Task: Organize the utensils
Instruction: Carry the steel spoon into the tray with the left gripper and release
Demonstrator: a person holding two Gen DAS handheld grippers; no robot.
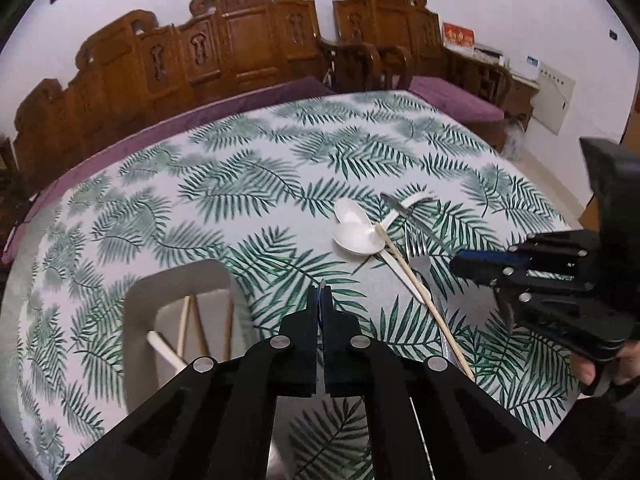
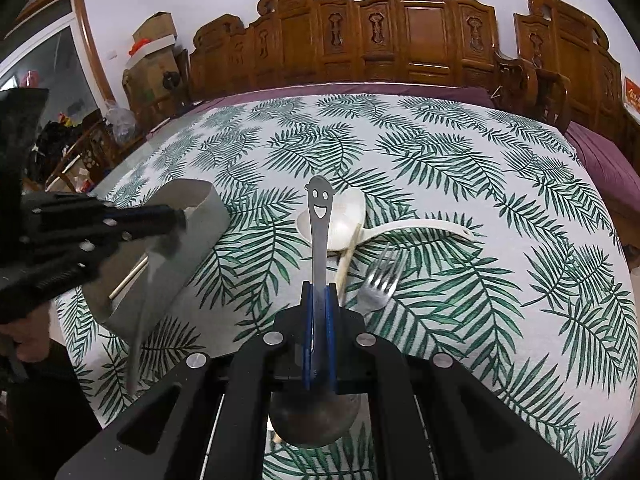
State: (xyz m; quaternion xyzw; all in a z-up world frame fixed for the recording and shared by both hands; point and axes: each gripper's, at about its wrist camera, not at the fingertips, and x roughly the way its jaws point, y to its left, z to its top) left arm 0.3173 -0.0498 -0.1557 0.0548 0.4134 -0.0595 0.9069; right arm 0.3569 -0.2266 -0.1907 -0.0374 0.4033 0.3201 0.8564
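In the right wrist view, the right claw (image 2: pixel 319 296) is clamped on the flat stem of a metal spoon (image 2: pixel 318 240); its bowl hangs close under the camera and its smiley-face handle end points away over the bench (image 2: pixel 460 160). Just beyond the claw's tip a metal fork (image 2: pixel 380 280) lies on the leaf-print cloth, tines away, with a wooden chopstick (image 2: pixel 347 258) beside it. The chopstick rests across a white plastic spoon (image 2: pixel 344 220) whose long handle runs off to the right. In the left wrist view, the left claw (image 1: pixel 320 296) has its jaws pressed nearly together on a thin metal blade seen edge-on; from the other camera this reads as a knife (image 2: pixel 146 292) hanging down from that claw, blurred. Left of the claw stands a grey holder (image 1: pixel 138 308) with chopsticks and a white handle already leaning inside it. Farther out lies the loose pile: two white spoon bowls (image 1: pixel 354 230) overlapping, a second knife (image 1: pixel 404 210) across them, the fork and the long chopstick. Beyond the bench edge are purple cushions (image 1: pixel 452 94) and a carved wooden sofa back (image 1: pixel 240 44) against the wall.
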